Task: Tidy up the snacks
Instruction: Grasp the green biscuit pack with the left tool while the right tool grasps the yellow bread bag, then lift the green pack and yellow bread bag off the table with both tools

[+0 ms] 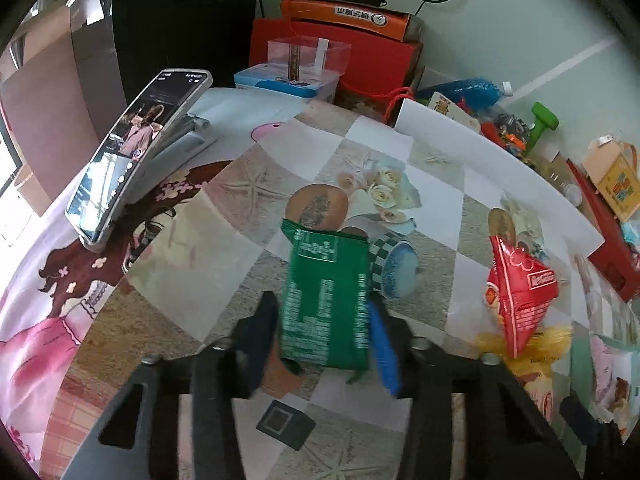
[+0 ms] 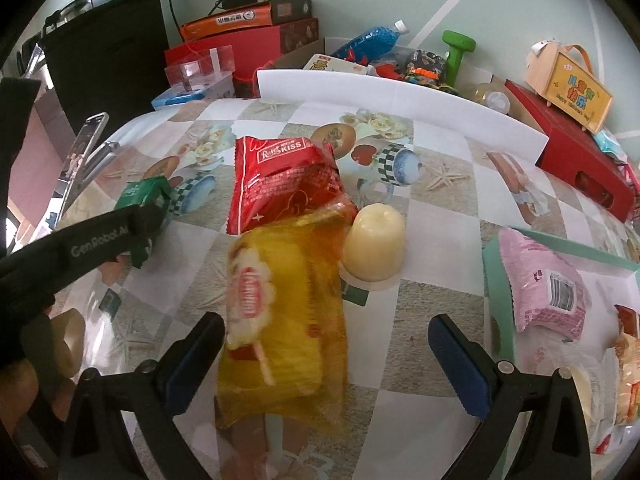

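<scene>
Your left gripper (image 1: pixel 326 316) is clamped on the green snack packet (image 1: pixel 326 300) at mid-table, pads across its lower half. It looks light, crinkly and soft, so grip the filled body, not the seams. Your right gripper (image 2: pixel 326 354) stands wide around the yellow snack bag (image 2: pixel 280 320), not pressing; that film looks slippery.

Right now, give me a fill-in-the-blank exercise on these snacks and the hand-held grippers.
1. The left hand-held gripper is shut on the ____ packet.
2. The right hand-held gripper is ____.
3. The yellow packet lies partly over the ____ packet.

Missing: green; open; red
</scene>
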Demonstrator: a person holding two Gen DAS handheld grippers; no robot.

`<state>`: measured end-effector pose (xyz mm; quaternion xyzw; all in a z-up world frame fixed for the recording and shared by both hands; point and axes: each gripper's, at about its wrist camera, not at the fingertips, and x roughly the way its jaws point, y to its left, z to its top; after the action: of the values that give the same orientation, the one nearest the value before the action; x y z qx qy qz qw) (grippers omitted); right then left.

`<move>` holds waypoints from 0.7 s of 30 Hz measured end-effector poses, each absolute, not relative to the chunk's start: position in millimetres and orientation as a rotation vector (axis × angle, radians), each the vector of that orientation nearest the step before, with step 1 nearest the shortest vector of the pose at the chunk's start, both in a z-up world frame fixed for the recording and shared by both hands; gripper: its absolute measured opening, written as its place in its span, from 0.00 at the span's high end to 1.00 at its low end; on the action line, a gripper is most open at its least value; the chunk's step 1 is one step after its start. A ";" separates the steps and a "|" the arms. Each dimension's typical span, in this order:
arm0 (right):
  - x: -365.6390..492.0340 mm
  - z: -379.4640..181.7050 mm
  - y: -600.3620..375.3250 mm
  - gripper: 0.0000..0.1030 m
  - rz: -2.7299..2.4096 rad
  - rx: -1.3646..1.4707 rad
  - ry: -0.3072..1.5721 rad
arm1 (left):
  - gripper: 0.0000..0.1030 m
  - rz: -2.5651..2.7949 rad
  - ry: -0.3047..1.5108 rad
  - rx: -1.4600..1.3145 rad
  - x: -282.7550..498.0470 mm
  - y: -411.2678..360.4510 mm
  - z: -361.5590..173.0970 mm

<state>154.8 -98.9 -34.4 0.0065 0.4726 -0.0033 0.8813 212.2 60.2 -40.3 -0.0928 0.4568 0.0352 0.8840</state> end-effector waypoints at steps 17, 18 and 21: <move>142.4 -24.8 -92.3 0.43 0.087 0.038 0.979 | 0.61 0.107 1.024 -0.195 187.2 68.0 -27.5; 141.7 -24.4 -92.0 0.45 0.091 0.037 0.978 | 0.61 0.106 1.022 -0.194 185.7 67.9 -26.2; 140.4 -24.2 -91.5 0.53 0.098 0.037 0.978 | 0.61 0.106 1.017 -0.188 179.6 67.1 -22.2</move>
<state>140.4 -91.5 -24.2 0.0177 0.4696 0.0472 0.8815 179.6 67.1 -22.2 -0.0897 0.4860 0.0508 0.8679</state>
